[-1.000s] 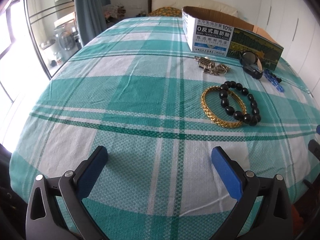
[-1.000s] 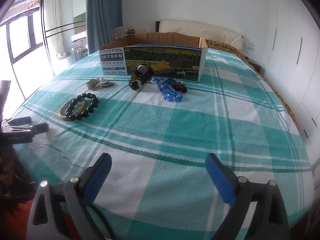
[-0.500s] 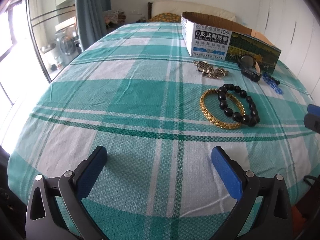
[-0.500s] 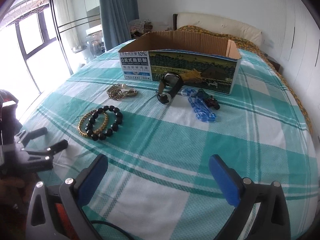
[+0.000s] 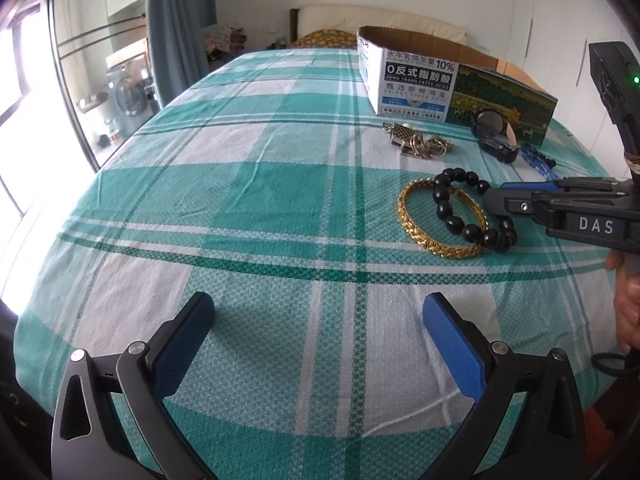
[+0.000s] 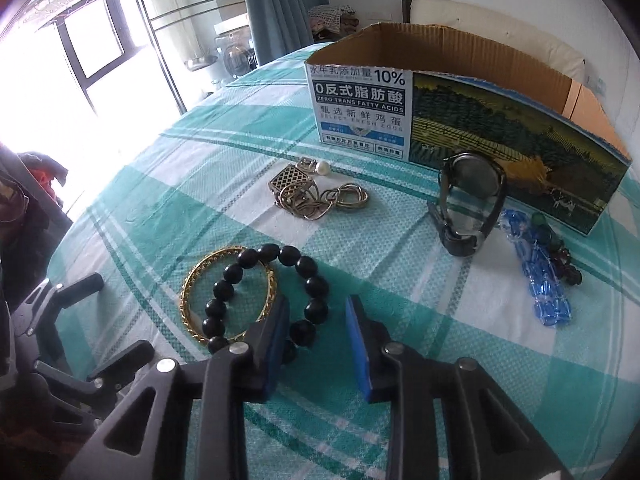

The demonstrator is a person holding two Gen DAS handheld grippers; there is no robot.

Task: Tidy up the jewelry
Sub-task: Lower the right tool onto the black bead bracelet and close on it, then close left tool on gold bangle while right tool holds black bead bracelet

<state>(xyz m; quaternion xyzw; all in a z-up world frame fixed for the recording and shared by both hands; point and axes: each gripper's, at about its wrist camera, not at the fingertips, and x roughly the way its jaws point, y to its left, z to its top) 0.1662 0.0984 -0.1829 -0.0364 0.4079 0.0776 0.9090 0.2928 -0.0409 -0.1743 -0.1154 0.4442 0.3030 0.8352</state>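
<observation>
A black bead bracelet [image 6: 248, 258] [image 5: 444, 212] lies across a gold bangle [image 6: 186, 300] [image 5: 404, 208] on the green checked cloth. My right gripper [image 6: 317, 302] [image 5: 490, 198] is down at the bracelet's near right side. Its jaws are closing, with a few beads between them; the right pad stands clear of the beads. My left gripper [image 5: 320, 304] hangs open over bare cloth near the front edge, well short of the jewelry. A silver chain pile [image 6: 312, 196], a wristwatch [image 6: 472, 196] and a blue bead bracelet [image 6: 540, 280] lie farther back.
An open cardboard box [image 6: 360, 108] [image 5: 416, 80] stands behind the jewelry. Small dark beads [image 6: 552, 244] sit beside the blue ones. A hand [image 5: 628, 312] holds the right gripper at the right edge. Windows and a curtain are at the left.
My right gripper moved left and forward to the black bead bracelet, and its jaws narrowed from wide apart to a small gap around the beads. The left gripper stayed put.
</observation>
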